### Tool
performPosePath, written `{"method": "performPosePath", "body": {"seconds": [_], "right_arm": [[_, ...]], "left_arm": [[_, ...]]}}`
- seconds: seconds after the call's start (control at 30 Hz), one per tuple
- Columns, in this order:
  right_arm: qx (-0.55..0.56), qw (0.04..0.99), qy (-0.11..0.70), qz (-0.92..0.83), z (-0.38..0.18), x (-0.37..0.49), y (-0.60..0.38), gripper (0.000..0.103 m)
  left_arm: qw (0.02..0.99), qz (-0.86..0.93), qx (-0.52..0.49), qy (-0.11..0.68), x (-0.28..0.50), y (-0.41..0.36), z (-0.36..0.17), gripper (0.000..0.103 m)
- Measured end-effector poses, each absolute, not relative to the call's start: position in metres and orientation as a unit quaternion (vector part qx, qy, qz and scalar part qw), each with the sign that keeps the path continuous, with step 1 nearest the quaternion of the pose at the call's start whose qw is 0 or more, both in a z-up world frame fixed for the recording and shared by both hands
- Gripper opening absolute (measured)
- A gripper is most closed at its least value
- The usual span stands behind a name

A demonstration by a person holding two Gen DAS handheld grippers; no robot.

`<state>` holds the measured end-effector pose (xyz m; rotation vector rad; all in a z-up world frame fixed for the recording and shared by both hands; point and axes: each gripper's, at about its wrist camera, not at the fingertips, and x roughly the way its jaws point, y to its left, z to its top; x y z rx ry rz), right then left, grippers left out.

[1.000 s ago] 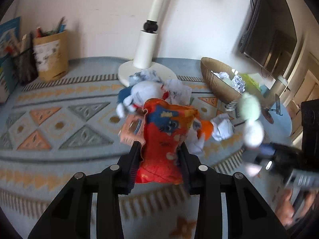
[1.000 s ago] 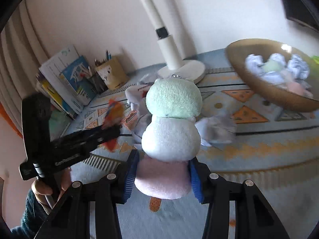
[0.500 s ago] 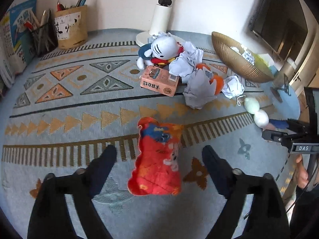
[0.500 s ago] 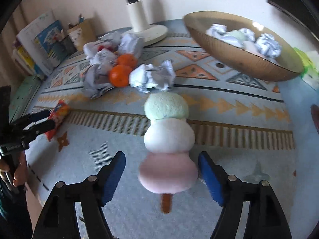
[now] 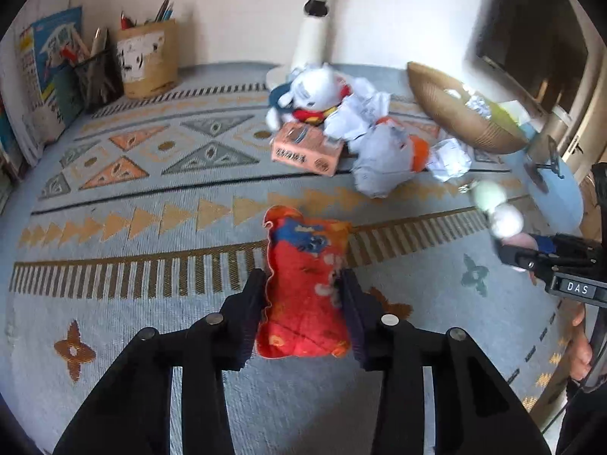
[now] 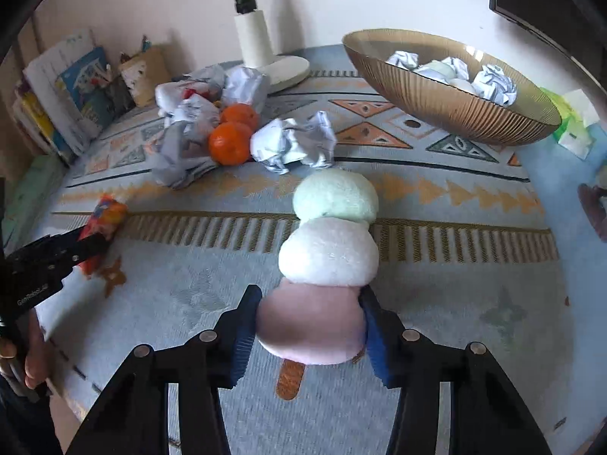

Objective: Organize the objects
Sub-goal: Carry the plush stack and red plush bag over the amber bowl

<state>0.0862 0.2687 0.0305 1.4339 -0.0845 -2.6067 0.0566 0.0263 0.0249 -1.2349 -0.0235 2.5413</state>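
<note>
My left gripper (image 5: 303,295) is shut on a red snack bag (image 5: 305,284) over the front of the patterned mat (image 5: 151,197). My right gripper (image 6: 309,322) is shut on the pink base of a plush dango skewer (image 6: 326,261) with green, white and pink balls. The skewer also shows blurred in the left wrist view (image 5: 497,212), and the snack bag shows in the right wrist view (image 6: 102,227). A pile behind holds crumpled papers (image 6: 294,144), two oranges (image 6: 229,142), a pink box (image 5: 305,149) and a white plush toy (image 5: 315,91).
A brown ribbed bowl (image 6: 436,94) with crumpled paper stands at the back right. A white lamp base (image 6: 284,68) stands at the back. Pencil holders (image 5: 146,62) and books (image 5: 41,76) line the back left. A round blue object (image 5: 554,185) lies at the right.
Half a second ago both grippers were open, with the snack bag and the dango skewer lying on the mat. Both have now closed on them again.
</note>
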Motion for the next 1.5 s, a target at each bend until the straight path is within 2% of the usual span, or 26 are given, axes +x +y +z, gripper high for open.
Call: {"method": "performPosePath", "body": {"seconds": [0.1, 0.27, 0.47, 0.5, 0.53, 0.57, 0.77, 0.8, 0.83, 0.87, 0.9, 0.93, 0.97, 1.0, 1.07, 1.1, 1.3, 1.33, 1.4, 1.5], "right_arm": [[0.466, 0.124, -0.092, -0.871, 0.034, 0.101, 0.285, 0.049], [0.434, 0.109, -0.126, -0.885, 0.059, 0.115, 0.317, 0.049], [0.374, 0.083, -0.150, -0.912, 0.108, 0.114, 0.370, 0.049], [0.365, 0.075, -0.150, -0.916, 0.116, 0.112, 0.380, 0.049], [0.358, 0.068, -0.151, -0.919, 0.122, 0.108, 0.391, 0.049], [0.354, 0.064, -0.153, -0.921, 0.126, 0.104, 0.399, 0.049], [0.337, 0.046, -0.177, -0.923, 0.136, 0.075, 0.440, 0.049], [0.337, 0.062, -0.185, -0.921, 0.132, 0.075, 0.442, 0.049], [0.339, 0.079, -0.191, -0.918, 0.127, 0.075, 0.440, 0.049], [0.341, 0.091, -0.196, -0.915, 0.122, 0.078, 0.439, 0.049], [0.345, 0.109, -0.202, -0.910, 0.114, 0.081, 0.435, 0.049], [0.348, 0.131, -0.207, -0.905, 0.104, 0.086, 0.429, 0.049], [0.352, 0.144, -0.212, -0.900, 0.096, 0.089, 0.424, 0.049], [0.362, 0.160, -0.217, -0.892, 0.082, 0.093, 0.413, 0.049], [0.382, 0.170, -0.219, -0.882, 0.061, 0.095, 0.396, 0.049], [0.389, 0.172, -0.219, -0.878, 0.054, 0.095, 0.391, 0.049], [0.423, 0.139, -0.163, -0.880, 0.036, 0.100, 0.358, 0.050], [0.425, 0.135, -0.158, -0.881, 0.036, 0.101, 0.355, 0.050], [0.430, 0.126, -0.153, -0.881, 0.035, 0.101, 0.354, 0.050], [0.438, 0.111, -0.140, -0.881, 0.033, 0.102, 0.352, 0.050]], "left_arm": [[0.181, 0.888, -0.421, -0.040, 0.062, 0.021, 0.035, 0.036], [0.213, 0.893, -0.396, -0.035, 0.064, 0.048, 0.065, 0.036], [0.275, 0.893, -0.356, -0.006, 0.046, 0.122, 0.113, 0.036], [0.287, 0.892, -0.350, -0.003, 0.039, 0.137, 0.121, 0.034], [0.293, 0.891, -0.346, 0.001, 0.033, 0.148, 0.126, 0.025], [0.303, 0.889, -0.342, 0.000, 0.022, 0.162, 0.134, 0.022], [0.321, 0.887, -0.331, -0.010, -0.009, 0.185, 0.157, 0.022], [0.333, 0.882, -0.333, -0.015, -0.005, 0.175, 0.158, 0.029], [0.331, 0.883, -0.332, -0.013, 0.000, 0.165, 0.156, 0.051], [0.311, 0.892, -0.327, -0.006, 0.008, 0.152, 0.152, 0.067], [0.276, 0.907, -0.319, 0.002, 0.019, 0.131, 0.145, 0.097], [0.250, 0.916, -0.314, 0.005, 0.027, 0.116, 0.140, 0.102], [0.221, 0.923, -0.316, 0.009, 0.036, 0.100, 0.132, 0.102], [0.197, 0.921, -0.337, 0.014, 0.043, 0.083, 0.119, 0.101], [0.180, 0.911, -0.370, 0.011, 0.051, 0.062, 0.097, 0.083], [0.166, 0.906, -0.389, 0.014, 0.056, 0.054, 0.084, 0.079], [0.105, 0.886, -0.452, -0.003, 0.063, 0.021, 0.029, 0.079], [0.090, 0.884, -0.460, 0.011, 0.062, 0.022, 0.024, 0.059], [0.099, 0.878, -0.467, 0.018, 0.057, 0.030, 0.019, 0.037], [0.088, 0.885, -0.454, 0.046, 0.057, 0.044, 0.023, 0.034]]}}
